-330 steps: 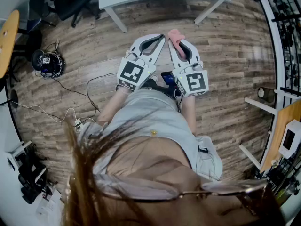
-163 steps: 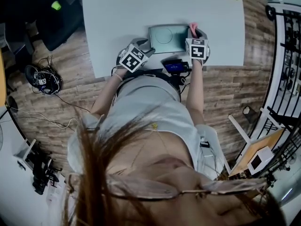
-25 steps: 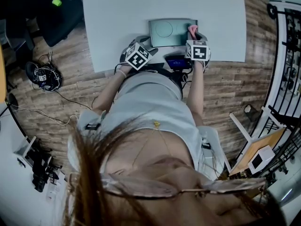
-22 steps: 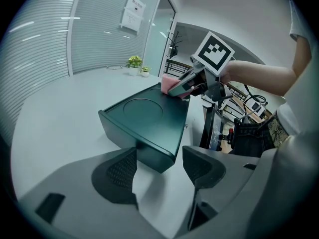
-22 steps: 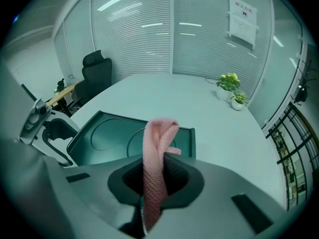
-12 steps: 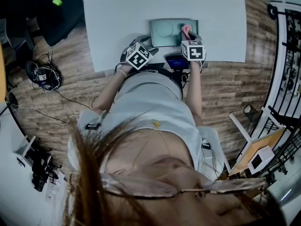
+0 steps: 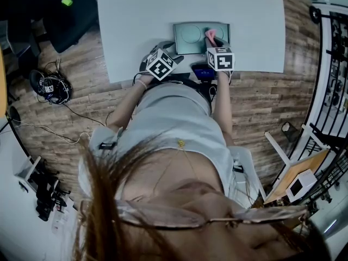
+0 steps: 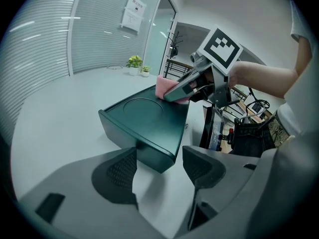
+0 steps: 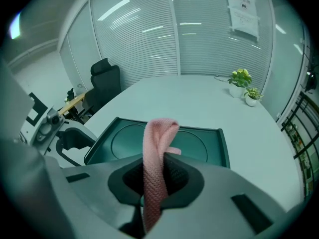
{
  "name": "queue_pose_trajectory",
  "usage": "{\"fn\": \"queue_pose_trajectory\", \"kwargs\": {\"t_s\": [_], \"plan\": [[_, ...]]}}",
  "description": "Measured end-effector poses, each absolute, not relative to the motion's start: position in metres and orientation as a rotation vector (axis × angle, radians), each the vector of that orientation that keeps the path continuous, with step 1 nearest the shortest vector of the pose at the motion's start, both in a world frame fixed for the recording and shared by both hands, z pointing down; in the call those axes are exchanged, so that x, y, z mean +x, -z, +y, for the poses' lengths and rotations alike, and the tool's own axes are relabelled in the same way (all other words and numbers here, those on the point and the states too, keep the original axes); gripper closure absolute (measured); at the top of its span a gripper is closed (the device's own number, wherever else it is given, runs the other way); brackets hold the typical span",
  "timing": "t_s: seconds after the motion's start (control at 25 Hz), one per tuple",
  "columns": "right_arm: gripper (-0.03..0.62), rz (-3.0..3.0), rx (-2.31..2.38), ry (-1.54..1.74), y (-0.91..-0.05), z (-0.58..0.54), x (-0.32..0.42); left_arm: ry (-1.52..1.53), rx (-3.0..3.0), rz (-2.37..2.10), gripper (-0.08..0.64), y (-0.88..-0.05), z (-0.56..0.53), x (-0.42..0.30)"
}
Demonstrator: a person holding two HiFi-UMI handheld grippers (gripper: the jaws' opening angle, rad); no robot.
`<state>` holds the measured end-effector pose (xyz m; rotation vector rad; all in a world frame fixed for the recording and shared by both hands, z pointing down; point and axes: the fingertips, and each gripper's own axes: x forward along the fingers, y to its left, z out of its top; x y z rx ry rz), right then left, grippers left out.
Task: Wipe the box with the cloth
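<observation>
Cloth [image 9: 155, 148]: pink, clenched in right gripper [image 9: 158, 176], above box [image 9: 124, 139] top, right part. Left gripper [image 8: 159, 166]: jaws apart, empty, near box's near-left corner. Cloth-to-box contact unclear.

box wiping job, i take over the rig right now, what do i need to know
Left gripper: open, empty; the box has its near corner at the gap between the fingers, not clamped.
Right gripper: shut on the pink cloth, held over the right part of the box top.
Box: dark green, flat on the grey table near its front edge.
Done: cloth is at the box; wiped area can't be told.
Left: probably sweep the cloth across the top.
</observation>
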<state>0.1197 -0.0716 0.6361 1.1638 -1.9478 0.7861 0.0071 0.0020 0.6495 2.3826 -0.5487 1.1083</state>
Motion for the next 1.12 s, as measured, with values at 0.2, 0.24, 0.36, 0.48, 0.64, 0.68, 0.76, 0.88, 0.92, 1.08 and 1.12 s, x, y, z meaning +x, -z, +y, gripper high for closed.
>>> {"fn": "queue_pose_trajectory", "kwargs": {"t_s": [0.2, 0.24, 0.36, 0.48, 0.64, 0.68, 0.76, 0.88, 0.92, 1.08, 1.12], "plan": [[0.554, -1.999, 1.124, -0.808, -0.633, -0.071, 0.106, -1.108, 2.384, -0.55, 0.275, -0.649, 0.003, 0.007], [0.554, -2.011, 1.112, -0.825, -0.633, -0.07, 0.102, -1.108, 2.383, -0.55, 0.275, -0.649, 0.003, 0.007], [0.554, -2.031, 1.088, -0.835, -0.632, -0.067, 0.091, -1.105, 2.383, -0.55, 0.275, -0.649, 0.003, 0.007], [0.554, -2.035, 1.07, -0.816, -0.633, -0.066, 0.083, -1.103, 2.383, -0.551, 0.275, -0.649, 0.003, 0.006], [0.554, -2.046, 1.045, -0.819, -0.634, -0.065, 0.074, -1.108, 2.388, -0.554, 0.275, -0.65, 0.003, 0.007], [0.554, -2.049, 1.035, -0.819, -0.634, -0.065, 0.071, -1.108, 2.389, -0.556, 0.275, -0.65, 0.004, 0.007], [0.554, -2.052, 1.01, -0.813, -0.635, -0.064, 0.065, -1.109, 2.389, -0.561, 0.275, -0.649, 0.003, 0.007], [0.554, -2.051, 0.98, -0.798, -0.636, -0.063, 0.056, -1.112, 2.388, -0.56, 0.275, -0.649, 0.003, 0.008], [0.554, -2.05, 0.974, -0.795, -0.636, -0.063, 0.054, -1.111, 2.387, -0.559, 0.275, -0.649, 0.003, 0.008], [0.554, -2.046, 0.969, -0.789, -0.637, -0.063, 0.049, -1.112, 2.387, -0.557, 0.275, -0.651, 0.003, 0.008], [0.554, -2.047, 0.967, -0.792, -0.637, -0.063, 0.048, -1.112, 2.387, -0.557, 0.275, -0.651, 0.003, 0.009]]}}
